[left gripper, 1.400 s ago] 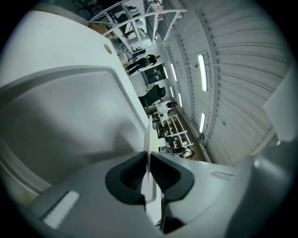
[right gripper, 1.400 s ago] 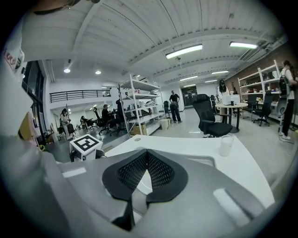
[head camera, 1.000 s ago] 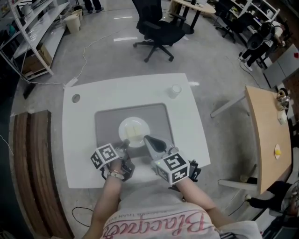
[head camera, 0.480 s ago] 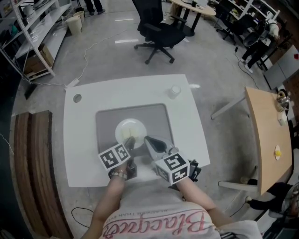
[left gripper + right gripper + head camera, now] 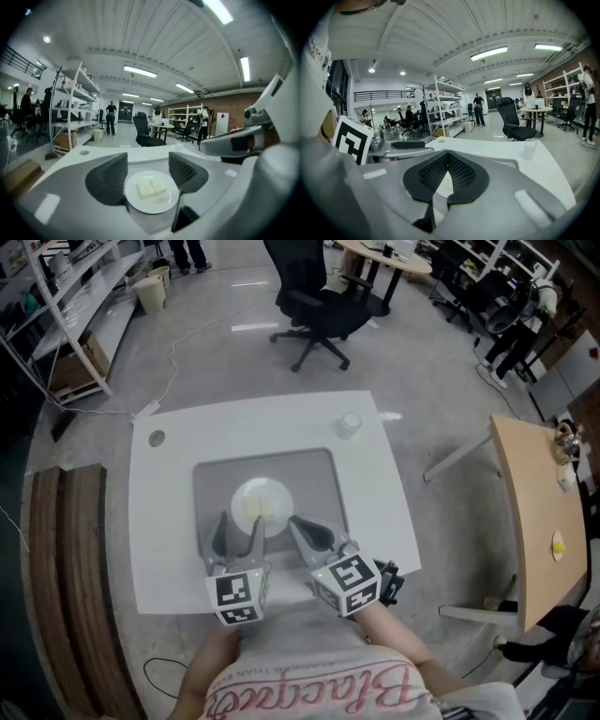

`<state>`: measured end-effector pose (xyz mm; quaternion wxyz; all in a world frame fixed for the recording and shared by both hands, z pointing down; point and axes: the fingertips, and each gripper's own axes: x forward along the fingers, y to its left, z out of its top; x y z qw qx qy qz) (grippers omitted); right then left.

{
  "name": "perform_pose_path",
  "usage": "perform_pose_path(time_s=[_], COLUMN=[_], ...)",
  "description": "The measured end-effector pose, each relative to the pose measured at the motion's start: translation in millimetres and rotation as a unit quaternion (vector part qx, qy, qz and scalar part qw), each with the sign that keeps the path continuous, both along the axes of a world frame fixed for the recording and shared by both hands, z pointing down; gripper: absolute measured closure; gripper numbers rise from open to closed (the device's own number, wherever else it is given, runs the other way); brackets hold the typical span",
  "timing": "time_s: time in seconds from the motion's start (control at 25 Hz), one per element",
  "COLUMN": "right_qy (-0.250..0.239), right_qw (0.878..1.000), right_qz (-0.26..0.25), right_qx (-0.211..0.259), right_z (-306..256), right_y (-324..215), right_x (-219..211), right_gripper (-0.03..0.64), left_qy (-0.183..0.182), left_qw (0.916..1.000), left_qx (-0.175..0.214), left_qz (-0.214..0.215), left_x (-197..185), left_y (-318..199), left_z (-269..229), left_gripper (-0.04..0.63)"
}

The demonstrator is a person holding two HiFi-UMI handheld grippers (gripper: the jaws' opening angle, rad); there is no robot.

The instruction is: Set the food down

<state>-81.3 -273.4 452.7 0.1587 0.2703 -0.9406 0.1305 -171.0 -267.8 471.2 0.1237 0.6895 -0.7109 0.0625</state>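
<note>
Lower centre: the left tool (image 5: 237, 526) stands wide, jaws closing, gripping nothing. The right tool (image 5: 300, 524) beside it is pressed together, empty. Just beyond, at centre, food (image 5: 265, 505) lies on a plate (image 5: 246, 495) on the counter (image 5: 187, 427).

Only legible-ish text: pink cursive on the person's shirt (image 5: 309, 690), reads roughly "Blacpac…", end cut off. Small print line above it: unreadable.
</note>
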Motion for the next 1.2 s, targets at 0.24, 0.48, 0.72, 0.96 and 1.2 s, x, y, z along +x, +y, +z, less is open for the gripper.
perform_pose_path(time_s=[0.24, 0.48, 0.72, 0.96, 1.2], right_qy=[-0.014, -0.014, -0.015, -0.02, -0.023], right_qw=[0.999, 0.996, 0.994, 0.993, 0.993], right_qz=[-0.001, 0.002, -0.002, -0.005, -0.005], right_qx=[0.048, 0.084, 0.109, 0.117, 0.116], right_z=[-13.5, -27.0, -35.3, -40.3, -45.0], right_y=[7.4, 18.2, 38.4, 57.1, 74.0], right_x=[-2.0, -2.4, 0.6, 9.6, 18.5], right_gripper=[0.616, 0.617, 0.617, 0.617, 0.617], left_qy=[-0.05, -0.047, -0.046, -0.037, -0.031], left_qw=[0.9958, 0.9953, 0.9941, 0.9932, 0.9929], left_qx=[0.057, 0.07, 0.085, 0.086, 0.089], left_qz=[-0.052, -0.048, -0.05, -0.068, -0.073], left_x=[-19.2, -17.8, -10.8, -6.4, -0.5], left_y=[24.8, 33.4, 47.5, 69.3, 88.0], left_z=[-32.1, -38.7, -46.4, -51.7, -57.3], left_gripper=[0.597, 0.597, 0.597, 0.597, 0.597])
